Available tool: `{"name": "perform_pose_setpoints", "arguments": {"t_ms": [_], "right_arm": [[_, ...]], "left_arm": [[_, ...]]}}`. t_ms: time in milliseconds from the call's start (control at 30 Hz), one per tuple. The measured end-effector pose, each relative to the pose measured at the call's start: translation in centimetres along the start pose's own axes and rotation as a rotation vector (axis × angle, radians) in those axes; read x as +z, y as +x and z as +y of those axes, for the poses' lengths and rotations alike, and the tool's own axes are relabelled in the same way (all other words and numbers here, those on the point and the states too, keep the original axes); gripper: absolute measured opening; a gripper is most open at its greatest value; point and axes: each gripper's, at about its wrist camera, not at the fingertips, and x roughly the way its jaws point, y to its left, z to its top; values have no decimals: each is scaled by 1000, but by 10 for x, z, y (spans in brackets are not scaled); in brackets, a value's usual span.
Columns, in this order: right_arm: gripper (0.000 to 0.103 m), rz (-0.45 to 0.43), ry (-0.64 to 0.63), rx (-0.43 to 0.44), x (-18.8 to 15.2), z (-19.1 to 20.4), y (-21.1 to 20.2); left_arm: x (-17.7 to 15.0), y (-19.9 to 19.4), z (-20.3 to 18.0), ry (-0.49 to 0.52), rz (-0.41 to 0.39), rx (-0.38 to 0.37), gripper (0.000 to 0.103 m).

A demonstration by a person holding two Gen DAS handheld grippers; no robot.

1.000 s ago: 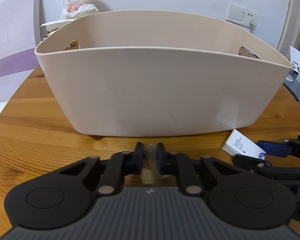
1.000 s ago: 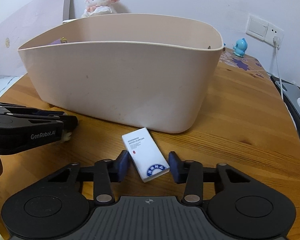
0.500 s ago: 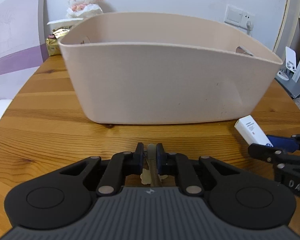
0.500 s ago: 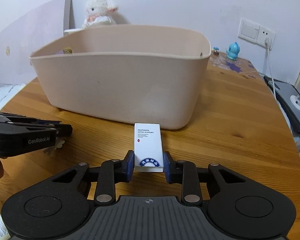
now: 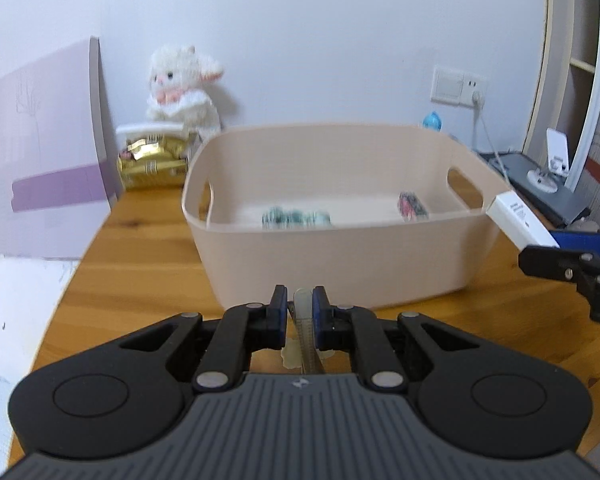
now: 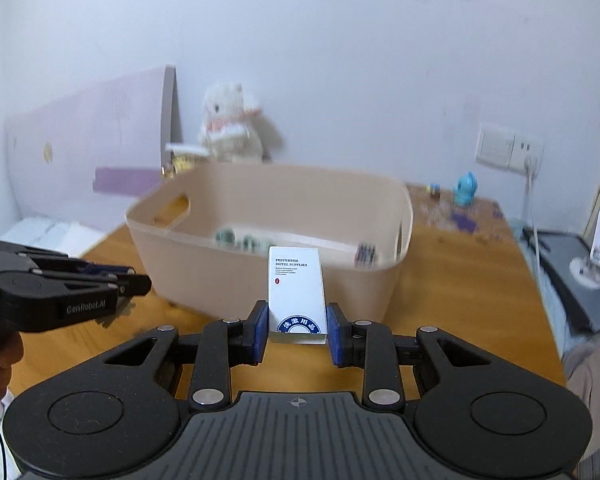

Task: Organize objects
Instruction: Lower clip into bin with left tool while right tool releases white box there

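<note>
The wooden surface [image 5: 140, 272] carries one big thing — a beige bin [image 5: 340, 264] with cut-out handles, open at the top, standing near the middle with a few small items already lying blurred on its floor. Both tools are raised in front of its near wall, roughly level with the rim.

The right hand-held gripper [image 6: 297, 334] has its blue pads pressed on the two long sides of a white box [image 6: 297, 292] printed "Preferred Hotel Supplies", which sticks out forward toward the bin; in the left view the same box [image 5: 518, 222] hangs just beside the bin's right handle. To place it well, I would carry it forward until the whole box is past the rim, lower it toward a bare patch of the floor away from the small items, and only then let the pads part. Releasing early risks it catching the rim and tipping back out.

The left hand-held gripper [image 5: 300, 314] is nearly closed, pinching a thin, pale translucent piece [image 5: 305, 320] — what it is I cannot tell. It looks light, so it should go low into the bin before release, and the two tools are best taken in one at a time.
</note>
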Motion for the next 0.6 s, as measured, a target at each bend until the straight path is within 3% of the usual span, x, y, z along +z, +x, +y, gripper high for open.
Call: {"name": "perform_pose_setpoints", "arguments": {"t_ms": [267,600], "right_arm": [[29,-56,8,-24,44,-6,9],[29,-21,51,-85,74,-21,63]], "left_arm": [[43,6,5,16,-54,12,14],[89,63,4,23,-41,48,14]]}}
